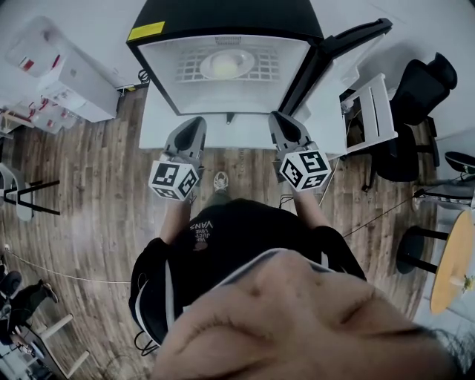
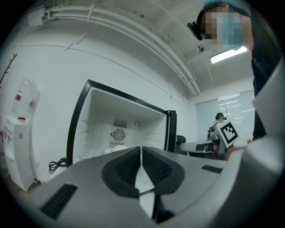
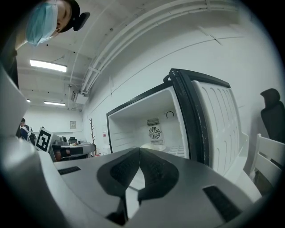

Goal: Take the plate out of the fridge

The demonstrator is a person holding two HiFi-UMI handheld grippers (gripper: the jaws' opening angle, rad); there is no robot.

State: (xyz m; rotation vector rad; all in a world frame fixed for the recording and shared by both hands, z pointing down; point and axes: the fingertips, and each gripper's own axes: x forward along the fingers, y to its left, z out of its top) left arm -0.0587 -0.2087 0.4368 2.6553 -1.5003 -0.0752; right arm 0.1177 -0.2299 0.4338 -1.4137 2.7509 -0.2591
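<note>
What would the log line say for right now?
fridge: door open | plate: on shelf inside | left gripper: shut, empty | right gripper: shut, empty

Only a pale sliver of the plate (image 2: 117,149) shows above the left gripper (image 2: 141,150), which hides the fridge's (image 2: 101,120) lower half.

Pretty sure this is an office or lab floor, not someone's home. You've got black swivel office chairs (image 1: 419,96), a white bottle-topped water dispenser (image 2: 20,133), long strip ceiling lights (image 3: 48,66) next to bare white ceiling pipes (image 3: 103,55), a brown wood-plank floor (image 1: 89,193) and a cluttered grey desk (image 3: 75,149) way back.
</note>
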